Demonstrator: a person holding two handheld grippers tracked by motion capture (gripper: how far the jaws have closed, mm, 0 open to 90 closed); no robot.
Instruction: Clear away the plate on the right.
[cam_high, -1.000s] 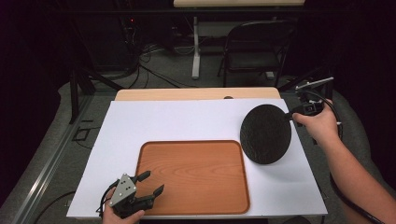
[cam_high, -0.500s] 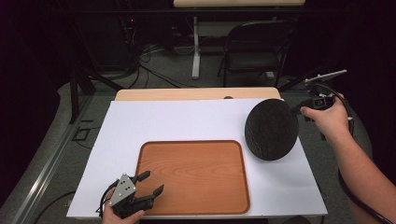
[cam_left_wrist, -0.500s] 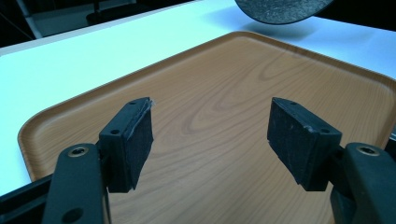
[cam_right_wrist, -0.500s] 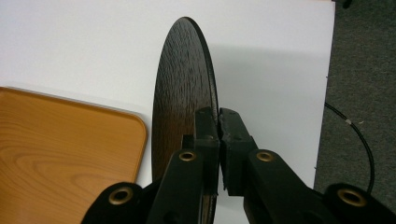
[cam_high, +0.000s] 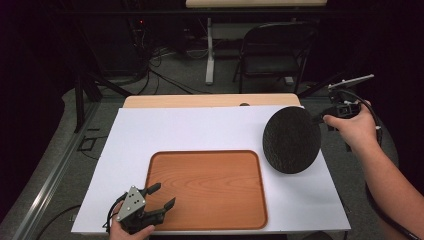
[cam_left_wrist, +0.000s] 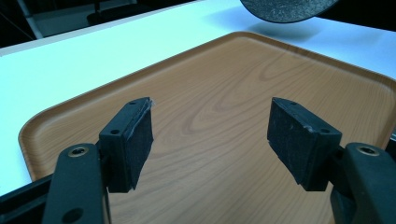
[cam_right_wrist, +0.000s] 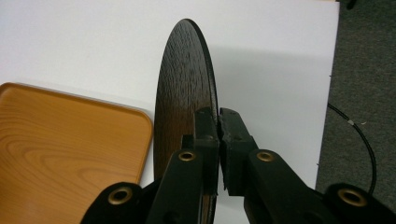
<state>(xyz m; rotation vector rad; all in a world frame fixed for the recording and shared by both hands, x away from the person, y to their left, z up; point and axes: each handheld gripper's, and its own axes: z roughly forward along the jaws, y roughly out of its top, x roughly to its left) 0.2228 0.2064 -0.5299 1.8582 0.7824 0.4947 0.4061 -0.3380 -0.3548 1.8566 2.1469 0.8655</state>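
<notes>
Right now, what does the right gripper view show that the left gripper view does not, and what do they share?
Only the right gripper view shows the right tool with its jaws shut on the rim of the dark round board, held on edge, plus grey floor beside the table. Only the left gripper view shows the left tool, jaws wide apart with nothing between them, above the tray. Both show the wooden tray, the white tabletop and the board.

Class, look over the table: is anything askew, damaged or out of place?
Only the dark round plate stands out: the right gripper holds it by the rim, tilted on edge above the white table beside the wooden tray. Nothing looks spilled or broken.
</notes>
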